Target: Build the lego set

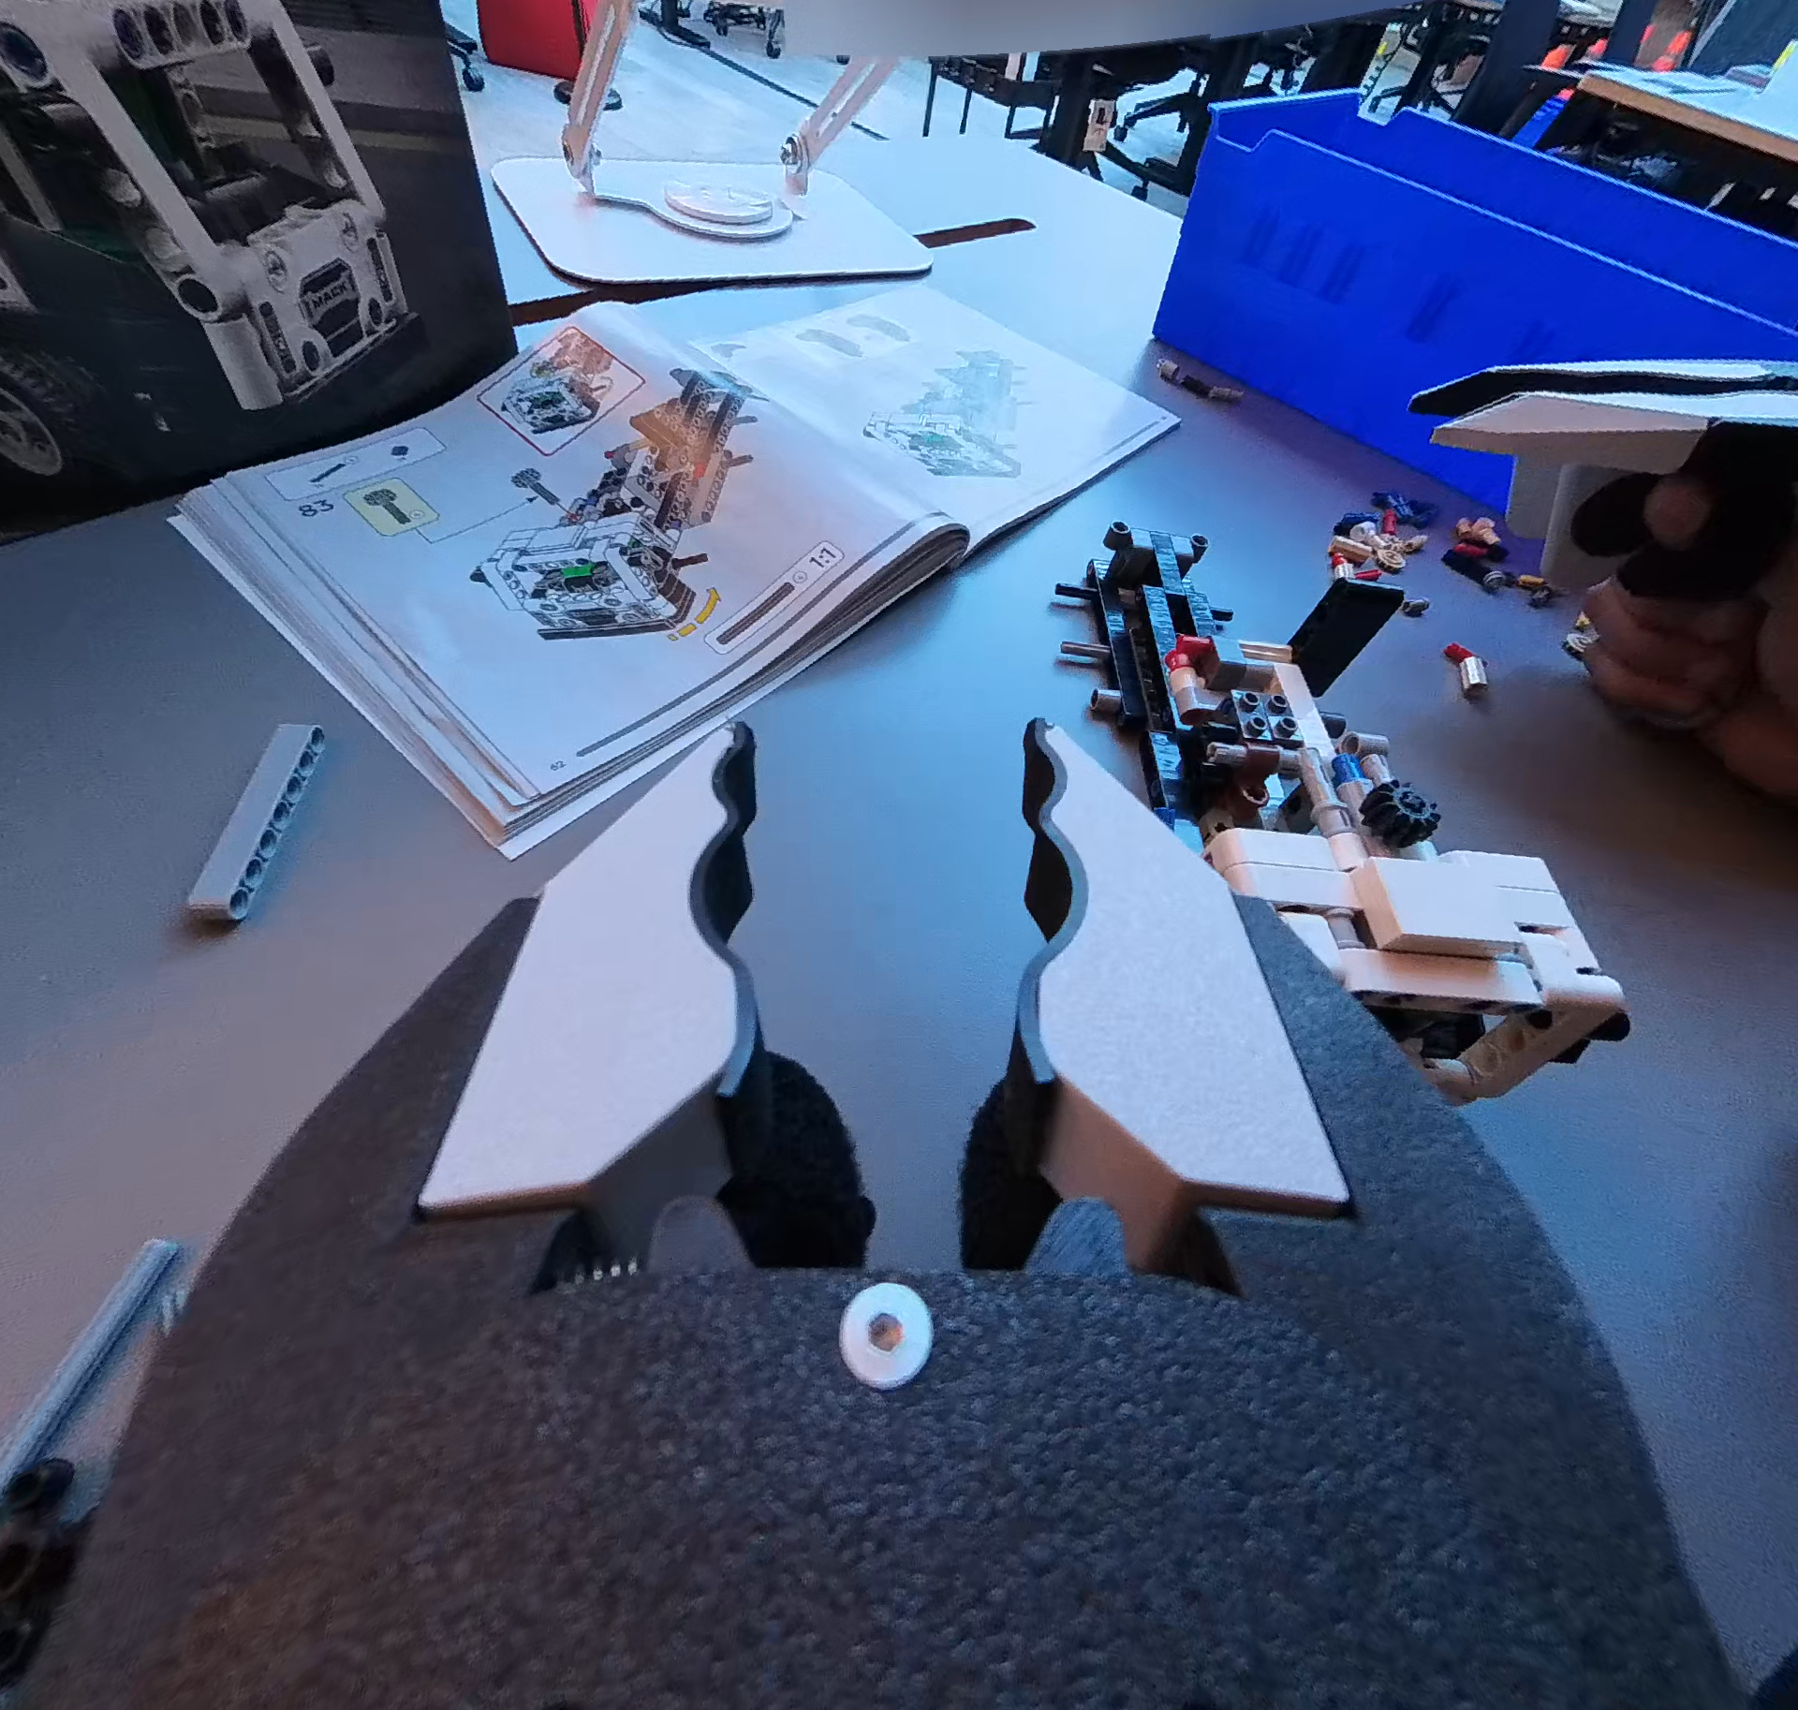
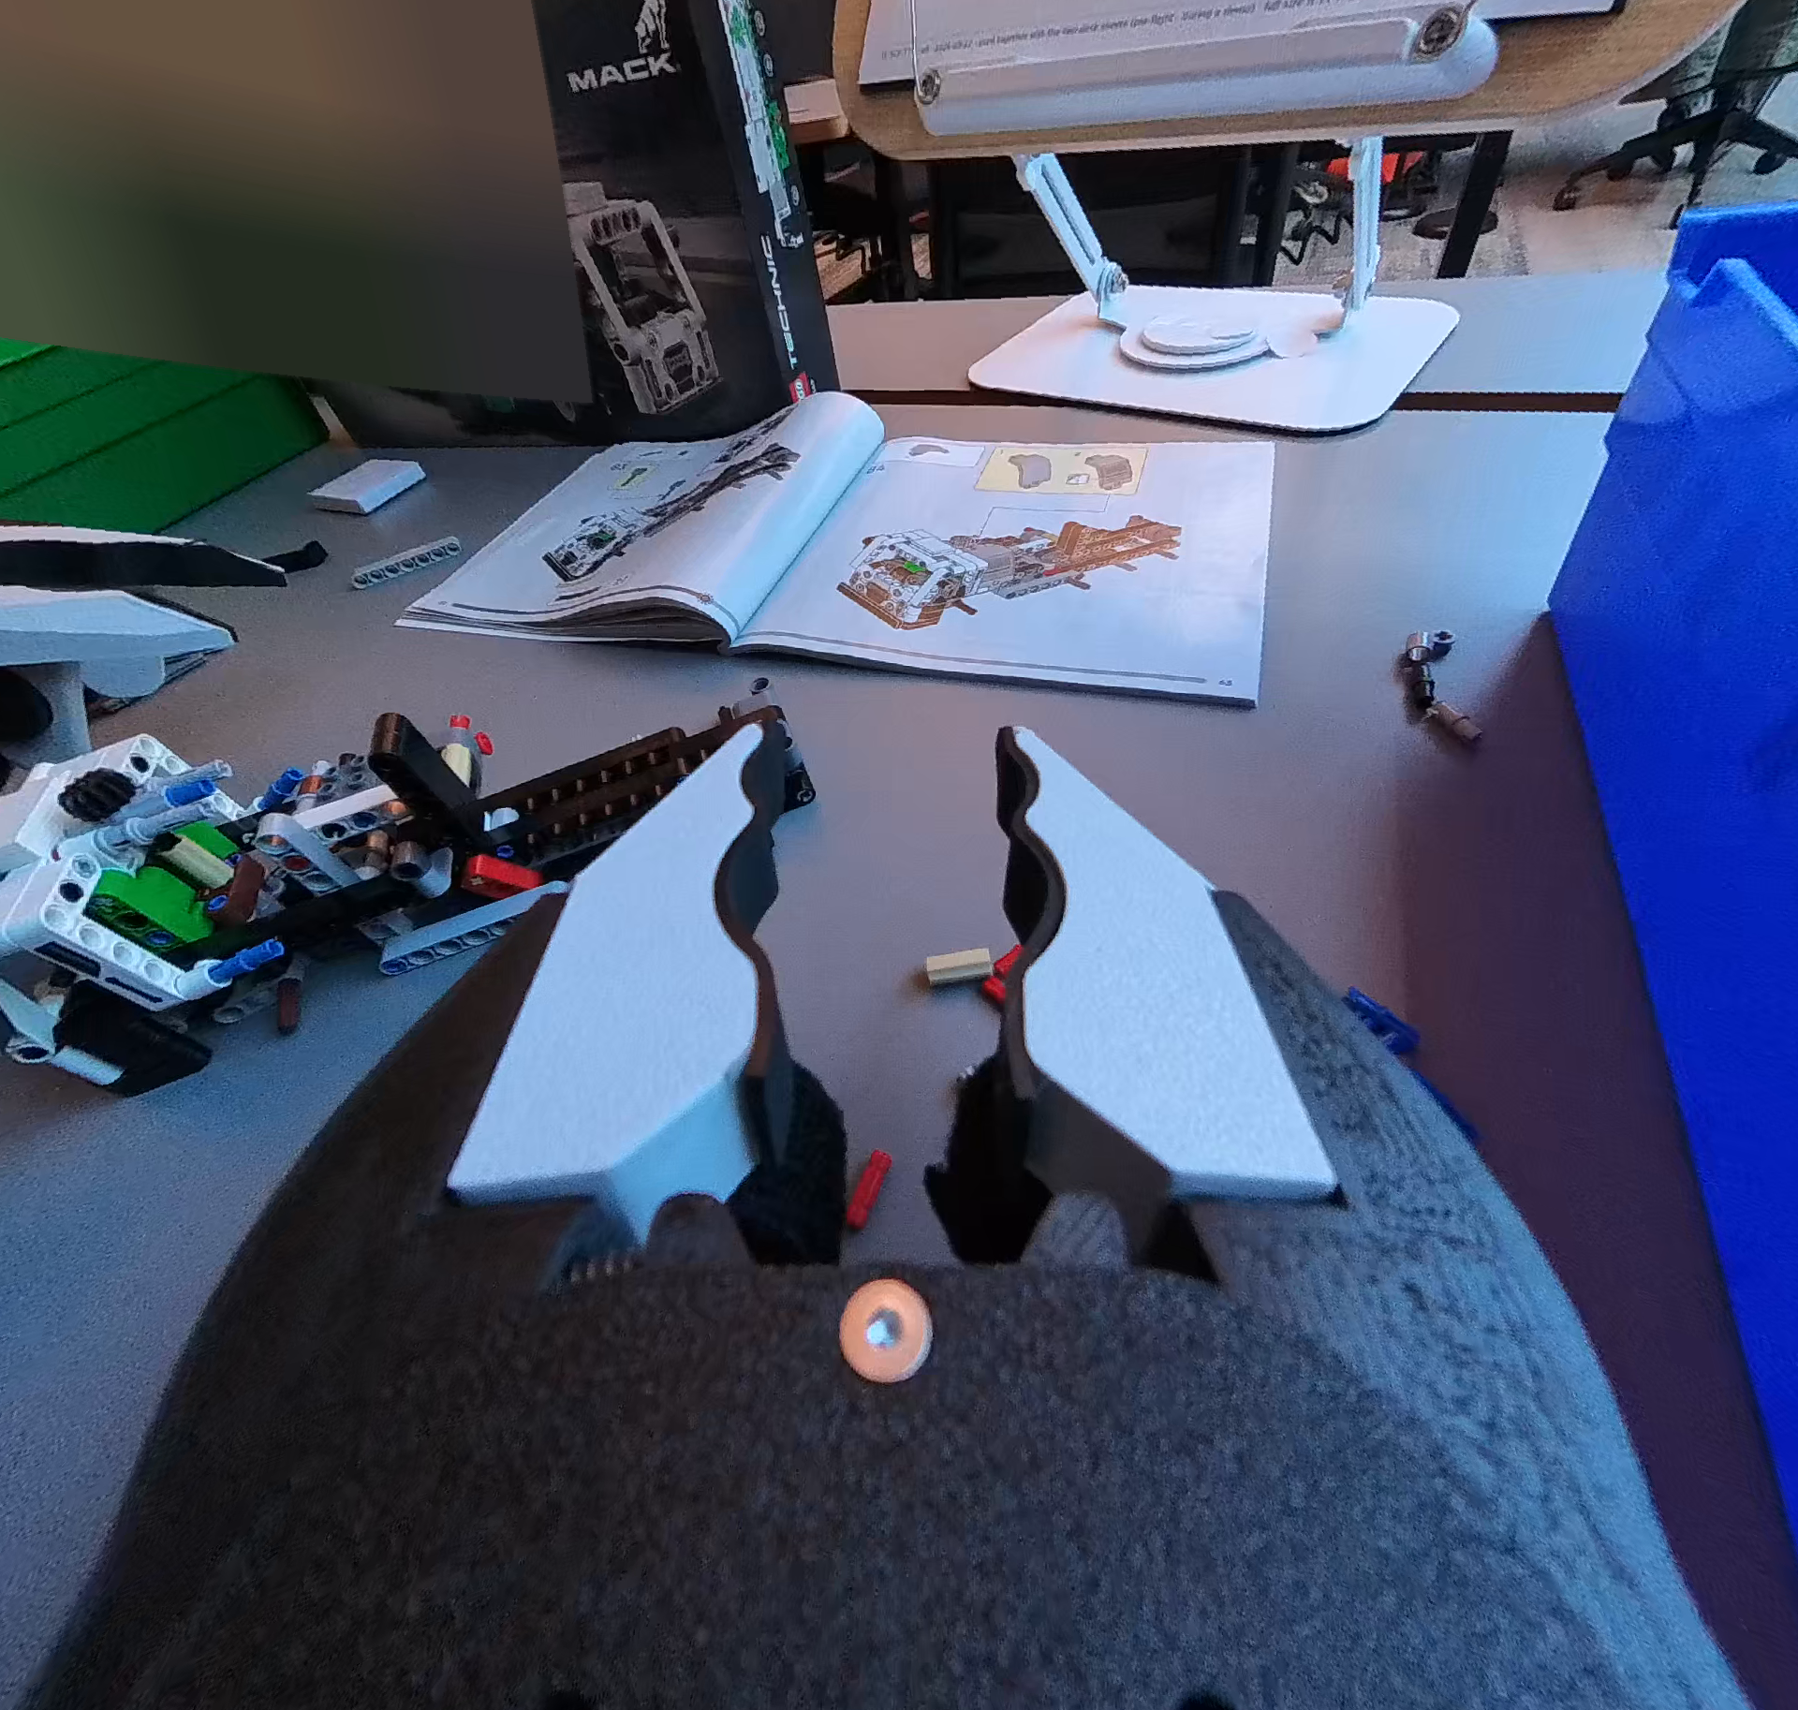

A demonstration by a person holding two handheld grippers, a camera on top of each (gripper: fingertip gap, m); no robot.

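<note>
A half-built truck model [image 1: 1304,788] of black, white and grey pieces lies on the grey table, to the right of my left gripper [image 1: 885,739], which is open and empty. The model [image 2: 292,875] also shows in the right wrist view, left of my right gripper [image 2: 881,744], which is open and empty above the table. A tan pin [image 2: 958,966] and red pins [image 2: 868,1187] lie between its fingers on the table. The open instruction booklet [image 1: 623,535] lies ahead; it also shows in the right wrist view [image 2: 876,554]. A grey beam [image 1: 258,822] lies at the left.
A blue bin [image 1: 1459,301] stands at the right, with several loose small pieces [image 1: 1401,544] in front of it. The set's dark box [image 1: 214,204] stands at the back left. A white stand [image 2: 1216,350] holds a sheet at the back. The other gripper [image 1: 1635,457] shows at the right.
</note>
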